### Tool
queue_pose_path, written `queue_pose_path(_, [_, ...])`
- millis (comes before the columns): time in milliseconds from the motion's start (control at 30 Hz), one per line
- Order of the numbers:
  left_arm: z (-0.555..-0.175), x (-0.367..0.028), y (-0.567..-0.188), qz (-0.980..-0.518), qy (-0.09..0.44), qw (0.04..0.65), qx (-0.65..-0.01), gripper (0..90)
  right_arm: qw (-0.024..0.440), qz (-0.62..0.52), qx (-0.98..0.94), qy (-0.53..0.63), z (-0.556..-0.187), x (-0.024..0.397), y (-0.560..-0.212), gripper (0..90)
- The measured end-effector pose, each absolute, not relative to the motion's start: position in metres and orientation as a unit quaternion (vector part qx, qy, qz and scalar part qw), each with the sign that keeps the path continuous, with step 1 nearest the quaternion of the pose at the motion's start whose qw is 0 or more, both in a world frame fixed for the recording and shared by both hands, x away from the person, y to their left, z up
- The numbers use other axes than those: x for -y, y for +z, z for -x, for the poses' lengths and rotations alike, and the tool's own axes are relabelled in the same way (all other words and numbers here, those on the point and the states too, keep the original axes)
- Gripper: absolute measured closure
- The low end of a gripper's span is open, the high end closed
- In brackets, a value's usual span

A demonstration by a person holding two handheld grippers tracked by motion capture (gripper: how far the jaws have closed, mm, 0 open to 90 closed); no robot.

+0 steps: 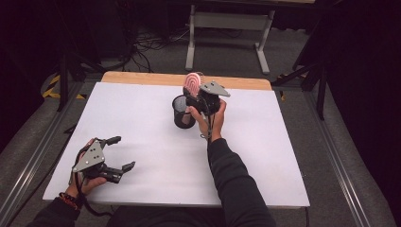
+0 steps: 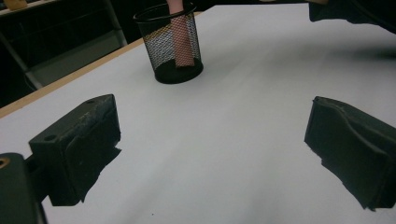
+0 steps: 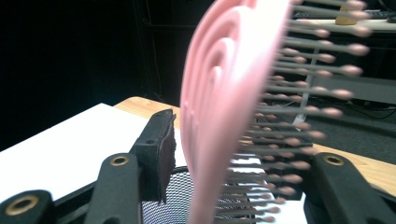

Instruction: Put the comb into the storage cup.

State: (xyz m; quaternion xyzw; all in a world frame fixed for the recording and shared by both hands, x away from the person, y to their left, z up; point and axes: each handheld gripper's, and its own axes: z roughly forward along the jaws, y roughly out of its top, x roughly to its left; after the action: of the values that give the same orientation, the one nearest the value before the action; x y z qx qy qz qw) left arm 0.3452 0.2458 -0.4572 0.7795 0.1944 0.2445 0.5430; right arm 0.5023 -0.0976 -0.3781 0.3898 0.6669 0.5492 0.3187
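A pink hairbrush (image 1: 193, 81) stands upright with its handle (image 2: 182, 44) inside a black mesh cup (image 1: 181, 113) at the table's far middle. My right gripper (image 1: 193, 97) is at the brush head above the cup. In the right gripper view the brush (image 3: 219, 93) sits between the jaws of that gripper (image 3: 243, 163), with a thin gap beside the left pad (image 3: 164, 149) and the bristles reaching toward the other jaw. The cup's rim (image 3: 173, 200) lies just below. My left gripper (image 1: 123, 152) rests open near the front left corner, with bare table between its pads (image 2: 79, 144).
The white table top (image 1: 142, 123) has a wooden strip (image 1: 142, 78) along its far edge. A white metal frame (image 1: 227, 28) and loose cables (image 1: 151, 45) are on the floor behind. Metal rails (image 1: 335, 156) run along both sides of the table.
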Motion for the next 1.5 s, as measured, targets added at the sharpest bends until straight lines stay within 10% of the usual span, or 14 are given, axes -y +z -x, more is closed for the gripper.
queue_pose_path(433, [-0.353,-0.261,-0.454,-0.757,0.234,0.567,-0.225,4.5,0.373,-0.378,-0.684,0.500,-0.502,0.102,-0.368,26.9])
queue_pose_path(1500, [-0.350,-0.251,-0.455,-0.771,0.241,0.549,-0.212,4.5,0.408,-0.346,-0.684,0.495,-0.487,0.116,-0.345,24.5])
